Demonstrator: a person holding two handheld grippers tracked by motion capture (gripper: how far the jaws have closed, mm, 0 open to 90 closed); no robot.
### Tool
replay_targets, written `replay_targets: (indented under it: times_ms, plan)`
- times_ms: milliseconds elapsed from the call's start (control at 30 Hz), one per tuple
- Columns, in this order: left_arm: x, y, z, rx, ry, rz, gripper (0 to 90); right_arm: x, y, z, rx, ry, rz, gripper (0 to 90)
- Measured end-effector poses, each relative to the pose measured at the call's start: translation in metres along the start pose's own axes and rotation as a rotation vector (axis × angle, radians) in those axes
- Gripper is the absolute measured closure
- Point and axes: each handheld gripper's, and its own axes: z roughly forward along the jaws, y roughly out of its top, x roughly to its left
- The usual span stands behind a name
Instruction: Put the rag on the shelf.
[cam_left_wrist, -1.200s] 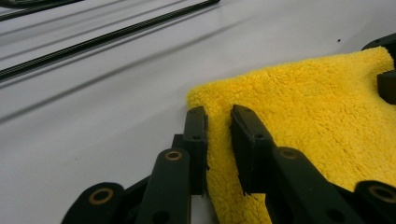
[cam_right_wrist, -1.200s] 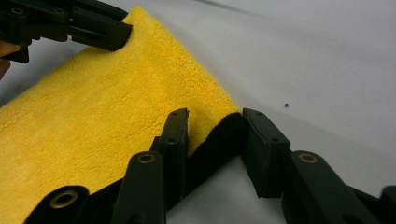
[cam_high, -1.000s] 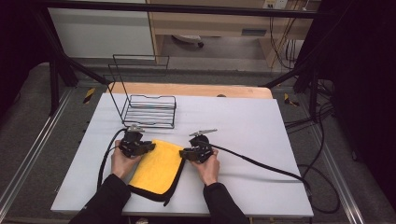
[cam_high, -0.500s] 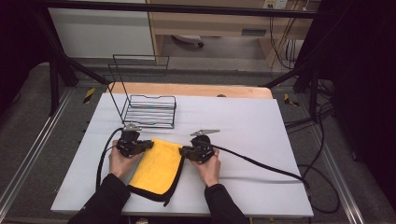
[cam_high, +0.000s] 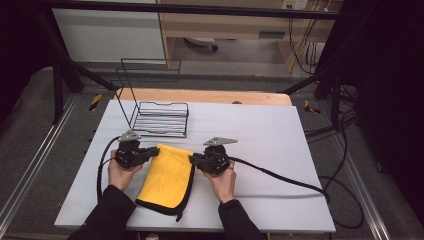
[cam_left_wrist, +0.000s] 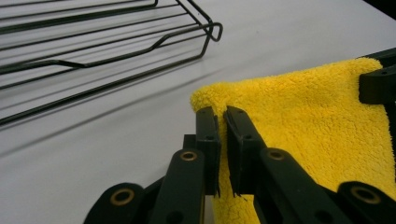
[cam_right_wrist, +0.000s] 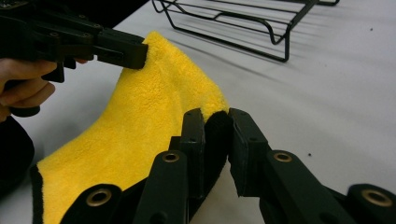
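My left gripper (cam_high: 152, 152) pinches the far left corner of the cloth (cam_high: 167, 175), and my right gripper (cam_high: 194, 159) pinches the far right corner — the two face each other across the cloth's far edge. Both sets of jaws are nearly closed, with only the fabric between the pads.

In the left gripper view the yellow pile bunches up just past my left gripper's (cam_left_wrist: 222, 135) tips, and the cloth (cam_left_wrist: 308, 121) spreads off to the right, where the other gripper's black jaw bites its corner. In the right gripper view my right gripper (cam_right_wrist: 215, 135) holds a fold showing the cloth's black underside between the pads; the cloth (cam_right_wrist: 140, 126) slopes from there up to the left gripper (cam_right_wrist: 119, 49), so its far edge hangs lifted between the two while the near end trails down on the table (cam_high: 260, 135).

The near end lies on the table between my forearms, its black hem showing along the bottom and right side.

Count: one cloth, two grippers, one wire rack (cam_high: 160, 117) — it stands just beyond the cloth, toward the left, apart from both grippers. One cable (cam_high: 280, 175) trails off my right gripper across the table; another loops by my left hand (cam_high: 120, 172).
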Motion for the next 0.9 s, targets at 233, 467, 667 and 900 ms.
replay_targets:
  times_ms: [233, 467, 667, 900]
  plan:
    - [-0.002, 0.004, -0.019, -0.050, -0.012, 0.012, 83.8, 0.007, 0.007, -0.008, -0.038, 0.005, -0.041, 77.1]
    - [-0.004, 0.009, -0.035, -0.104, -0.016, 0.013, 83.9, 0.016, 0.019, -0.016, -0.070, 0.009, -0.079, 77.2]
    - [-0.008, 0.015, -0.049, -0.150, -0.005, 0.028, 84.0, 0.023, 0.029, -0.023, -0.101, 0.004, -0.109, 77.3]
    - [-0.014, 0.021, -0.062, -0.203, -0.007, 0.035, 84.0, 0.030, 0.041, -0.032, -0.137, -0.002, -0.146, 77.5]
